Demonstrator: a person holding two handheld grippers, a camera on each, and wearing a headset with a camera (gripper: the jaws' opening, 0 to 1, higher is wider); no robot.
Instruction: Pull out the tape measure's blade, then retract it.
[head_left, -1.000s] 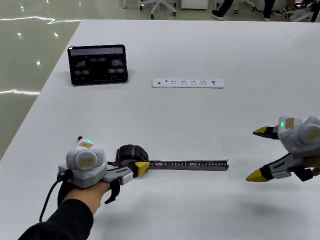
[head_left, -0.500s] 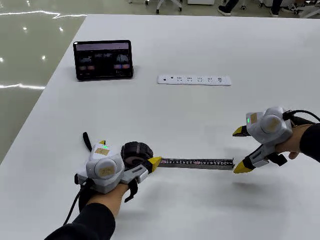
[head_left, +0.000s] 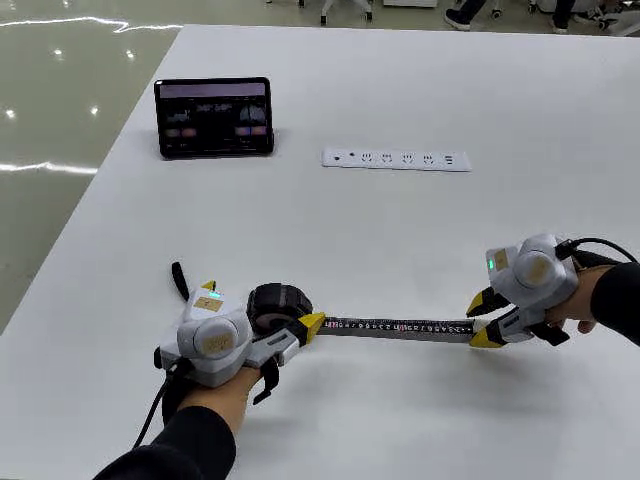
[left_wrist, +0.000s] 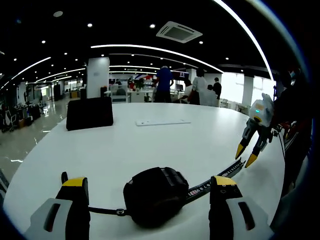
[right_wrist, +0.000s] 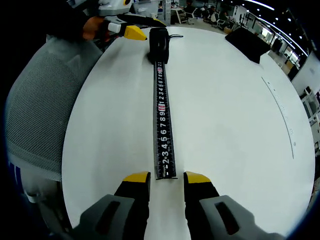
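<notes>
Left tongs (left_wrist: 150, 182) stand apart either side of the tape measure case (left_wrist: 159, 196) on the tabletop (head_left: 400, 230), the blade (right_wrist: 162, 110) lies partly drawn out toward my right tongs (right_wrist: 167, 177), slightly apart around its tip without gripping, so I judge the pull unfinished and the whole retraction left.

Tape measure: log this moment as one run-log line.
left claw: open, straddling tape measure case | right claw: open, tips flanking blade end | blade: extended, flat on table
</notes>
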